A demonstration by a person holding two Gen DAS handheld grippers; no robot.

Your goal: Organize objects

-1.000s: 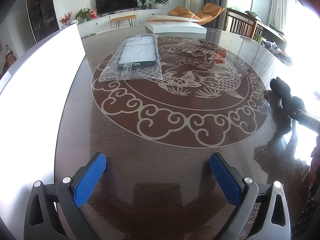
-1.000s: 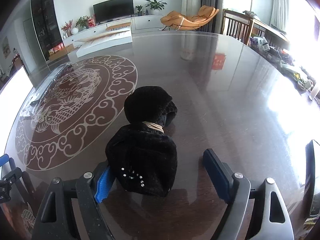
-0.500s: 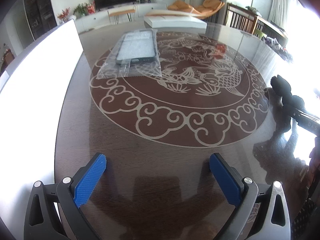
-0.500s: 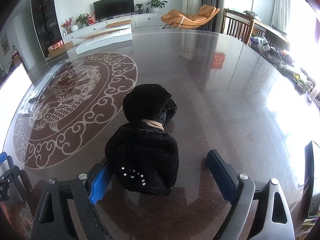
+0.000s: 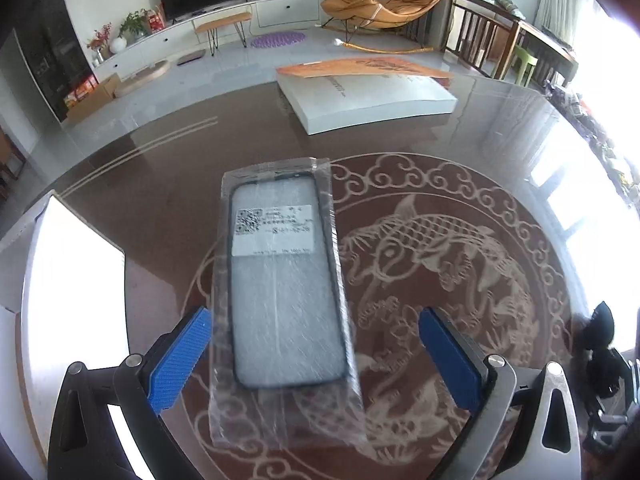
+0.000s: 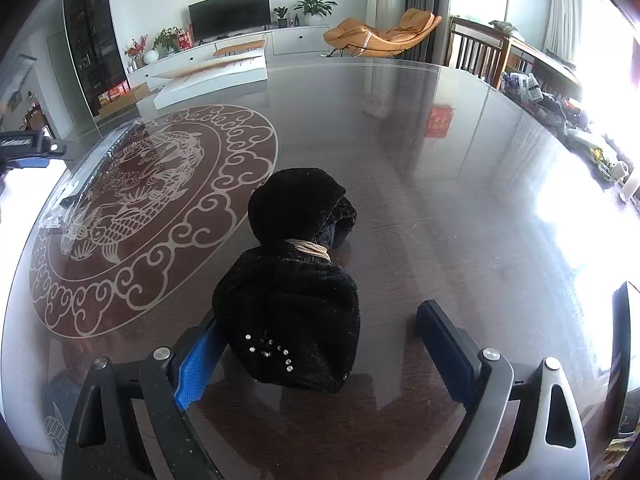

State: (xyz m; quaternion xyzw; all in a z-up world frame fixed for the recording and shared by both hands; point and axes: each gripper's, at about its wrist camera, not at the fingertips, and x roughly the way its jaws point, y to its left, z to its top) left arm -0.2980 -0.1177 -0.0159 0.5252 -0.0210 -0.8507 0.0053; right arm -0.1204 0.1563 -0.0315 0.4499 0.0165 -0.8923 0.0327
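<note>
Your left gripper (image 5: 314,354) has moved forward, so the bagged phone case (image 5: 280,284) now lies flat on the table (image 5: 168,208) between its wide jaws. Your right gripper (image 6: 316,354), also wide, still straddles the black fur bundle (image 6: 292,300); neither is grasped yet.

1. One bagged phone case (image 5: 282,288) lies on the dark table (image 5: 168,208).
2. One flat white box (image 5: 372,98) sits beyond the phone case.
3. One black plush bundle (image 6: 296,280) rests right of the phone case.
</note>
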